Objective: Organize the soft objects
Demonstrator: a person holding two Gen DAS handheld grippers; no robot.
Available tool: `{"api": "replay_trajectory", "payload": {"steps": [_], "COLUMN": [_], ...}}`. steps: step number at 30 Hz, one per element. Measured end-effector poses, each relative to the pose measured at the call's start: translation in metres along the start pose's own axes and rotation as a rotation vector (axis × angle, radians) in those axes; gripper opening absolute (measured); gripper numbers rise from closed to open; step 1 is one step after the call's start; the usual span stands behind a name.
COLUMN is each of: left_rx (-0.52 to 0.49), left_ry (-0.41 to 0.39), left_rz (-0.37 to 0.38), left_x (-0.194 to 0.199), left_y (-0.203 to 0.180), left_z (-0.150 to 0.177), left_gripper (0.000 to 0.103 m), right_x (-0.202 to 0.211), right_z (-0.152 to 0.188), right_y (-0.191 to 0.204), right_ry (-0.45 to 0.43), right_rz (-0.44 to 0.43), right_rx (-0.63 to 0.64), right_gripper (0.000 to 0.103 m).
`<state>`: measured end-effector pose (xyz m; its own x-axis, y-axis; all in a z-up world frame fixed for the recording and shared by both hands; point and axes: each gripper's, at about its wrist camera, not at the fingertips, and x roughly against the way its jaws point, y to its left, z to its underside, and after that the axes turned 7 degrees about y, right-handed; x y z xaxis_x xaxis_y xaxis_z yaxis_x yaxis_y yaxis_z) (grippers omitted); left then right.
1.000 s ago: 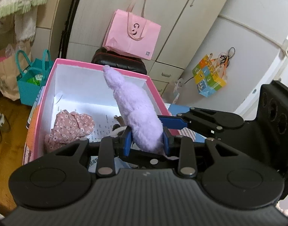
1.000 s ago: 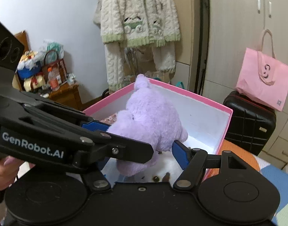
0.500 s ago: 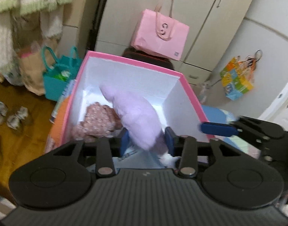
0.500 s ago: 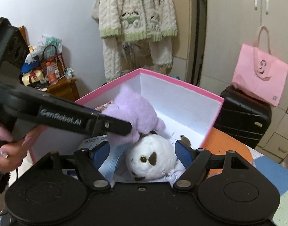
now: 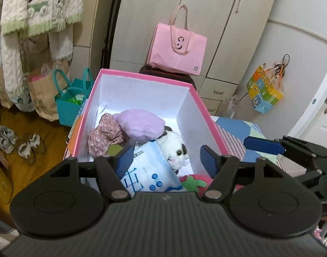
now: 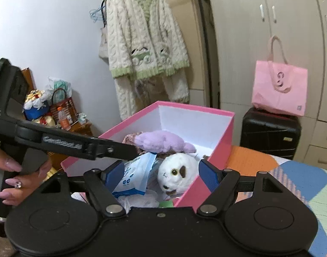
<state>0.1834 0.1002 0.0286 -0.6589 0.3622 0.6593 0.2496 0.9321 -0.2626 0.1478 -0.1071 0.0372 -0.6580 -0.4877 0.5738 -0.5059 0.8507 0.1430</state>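
A pink box (image 5: 206, 115) with white inner walls holds a purple plush toy (image 5: 140, 124), a white plush toy with a dark eye patch (image 5: 174, 147), a pink floral cloth (image 5: 103, 135), a white and blue packet (image 5: 144, 171) and a red strawberry plush (image 5: 195, 182). The purple plush (image 6: 161, 141) lies on top of the others. My left gripper (image 5: 166, 158) is open and empty above the box's near end. My right gripper (image 6: 160, 174) is open and empty at the box's near side; one of its fingers (image 5: 264, 145) shows in the left wrist view.
A pink tote bag (image 5: 177, 45) sits on a black suitcase (image 6: 270, 132) behind the box. A cream knitted cardigan (image 6: 142, 49) hangs at the back. A teal bag (image 5: 71, 102) and shoes (image 5: 18, 143) are on the wooden floor at left. A patchwork cloth (image 6: 292, 175) lies under the box.
Both grippers held the purple plush over the box. They opened and let it drop into the box, then pulled back; it now lies on the other items.
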Motion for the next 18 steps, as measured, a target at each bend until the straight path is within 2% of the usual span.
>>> {"api": "replay_trajectory", "payload": {"steps": [4, 9, 11, 14, 18], "left_rx": [-0.042, -0.056, -0.061, -0.072, -0.13], "left_ry": [-0.027, -0.028, -0.012, 0.016, 0.033], "left_rz": [-0.023, -0.067, -0.099, -0.196, -0.303], "left_x": [0.016, 0.027, 0.029, 0.031, 0.036], "left_y": [-0.016, -0.028, -0.033, -0.045, -0.061], "left_z": [0.008, 0.016, 0.019, 0.023, 0.027], "left_gripper": [0.083, 0.098, 0.099, 0.099, 0.1], "right_x": [0.014, 0.032, 0.042, 0.053, 0.061], "right_z": [0.005, 0.014, 0.018, 0.023, 0.025], "right_y": [0.002, 0.002, 0.0, -0.003, -0.005], "right_ry": [-0.009, -0.015, -0.017, -0.017, 0.044], "right_rz": [0.066, 0.125, 0.147, 0.205, 0.343], "right_rx": [-0.002, -0.011, -0.019, -0.05, -0.072], "right_gripper": [0.081, 0.09, 0.092, 0.102, 0.103]}}
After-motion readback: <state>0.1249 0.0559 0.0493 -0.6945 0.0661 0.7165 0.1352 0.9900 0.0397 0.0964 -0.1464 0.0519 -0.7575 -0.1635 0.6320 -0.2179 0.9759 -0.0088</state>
